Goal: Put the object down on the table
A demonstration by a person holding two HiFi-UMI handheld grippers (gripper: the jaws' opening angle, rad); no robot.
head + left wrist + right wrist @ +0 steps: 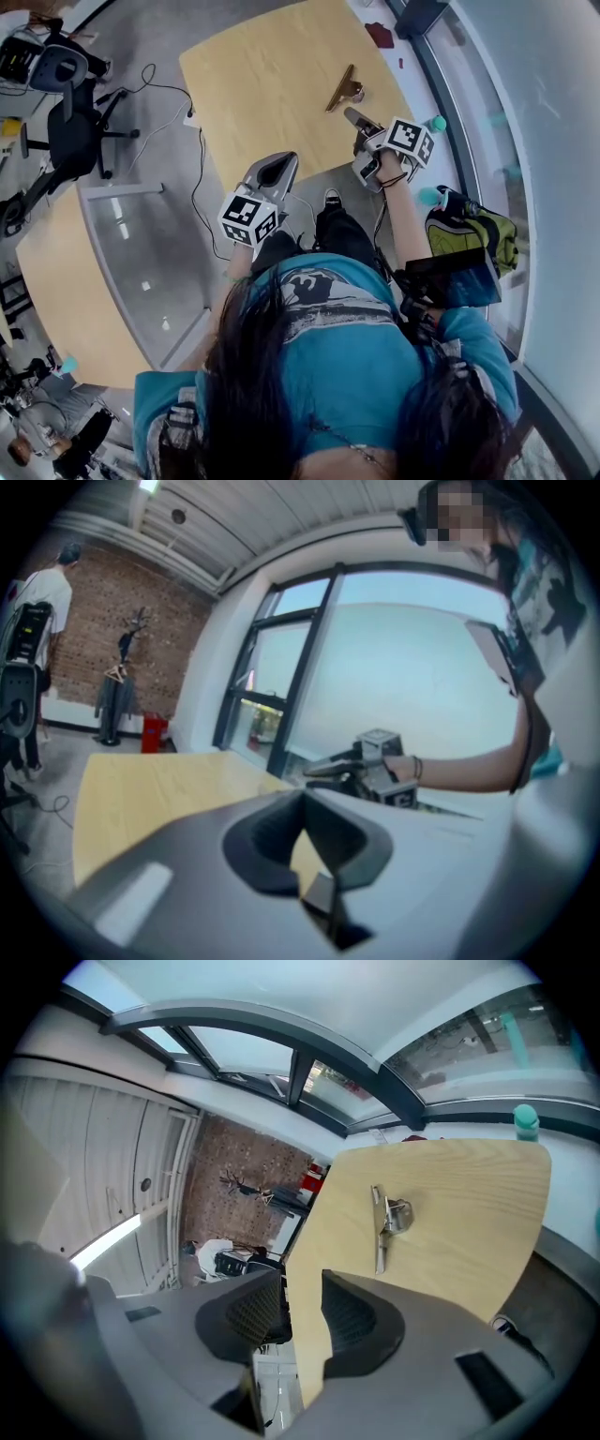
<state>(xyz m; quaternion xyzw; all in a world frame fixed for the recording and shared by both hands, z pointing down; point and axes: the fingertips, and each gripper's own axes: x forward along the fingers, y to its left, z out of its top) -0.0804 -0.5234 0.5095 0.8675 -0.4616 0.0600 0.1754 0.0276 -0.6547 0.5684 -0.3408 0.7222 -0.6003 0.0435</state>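
Head view has the wooden table [262, 75] lying ahead of both grippers, its near edge close under their tips. The left gripper [274, 172] sits at that near edge. Its own view shows its jaws pressed together with nothing between them. The right gripper [356, 117] reaches over the table's right part, its jaws wide apart and empty. The metal clip [344, 89] lies flat on the table just beyond the right gripper's tips, not touching them, and well away from the left gripper.
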